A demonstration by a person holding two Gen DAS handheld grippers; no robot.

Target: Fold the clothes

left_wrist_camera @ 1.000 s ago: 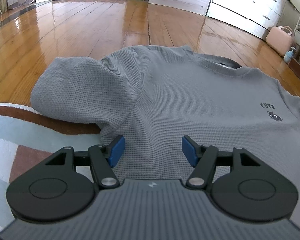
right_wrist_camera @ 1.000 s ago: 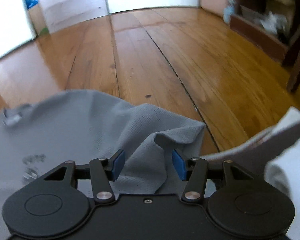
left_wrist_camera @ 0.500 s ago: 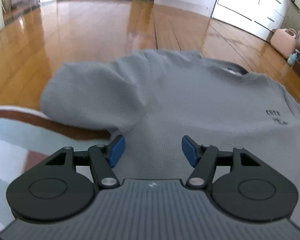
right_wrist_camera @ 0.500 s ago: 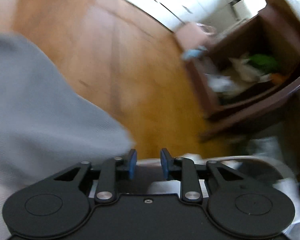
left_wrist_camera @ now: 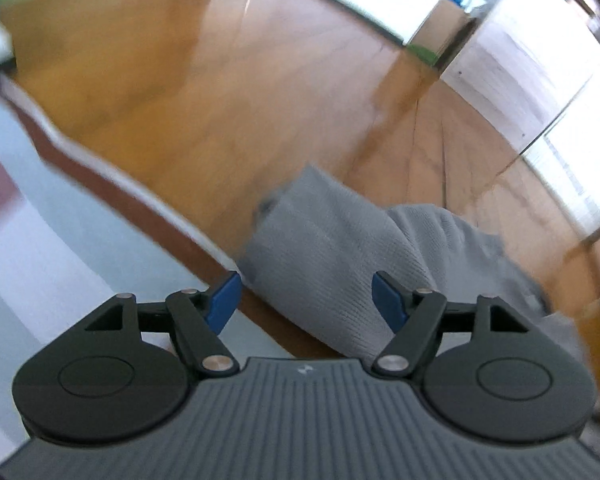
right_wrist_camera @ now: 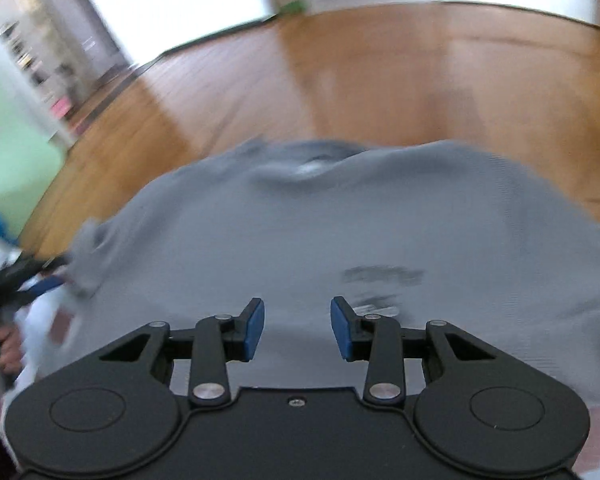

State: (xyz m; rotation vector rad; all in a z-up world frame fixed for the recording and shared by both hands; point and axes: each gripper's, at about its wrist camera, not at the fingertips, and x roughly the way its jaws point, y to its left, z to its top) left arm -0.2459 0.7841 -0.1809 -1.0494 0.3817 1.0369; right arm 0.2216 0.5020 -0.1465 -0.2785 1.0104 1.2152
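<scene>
The left gripper (left_wrist_camera: 306, 298) has its jaws spread and still widening, with the end of a grey sleeve (left_wrist_camera: 320, 256) lying just past them; the blue pads touch no cloth. The right gripper (right_wrist_camera: 297, 328) has its jaws part way apart and opening too, empty, poised over the chest of the grey sweatshirt (right_wrist_camera: 340, 232) near its small dark print (right_wrist_camera: 384, 276).

The sweatshirt lies face up, mostly on the wooden floor (left_wrist_camera: 180, 92), its near edge by a patterned rug (left_wrist_camera: 60, 240). The neckline points away from the right-hand camera.

To my eye this is the sleeve stage of the fold: the body is spread flat and the left sleeve sticks out to the side, not yet brought in. The next move probably calls for the left jaws to drop onto the cuff, pinch it, and carry it across the chest, while the right holds the body steady or goes for the other sleeve.

Both grippers tilt steeply down at the floor. Both pictures are smeared. A hand (right_wrist_camera: 0, 348) shows at the left edge of the right-hand view.
</scene>
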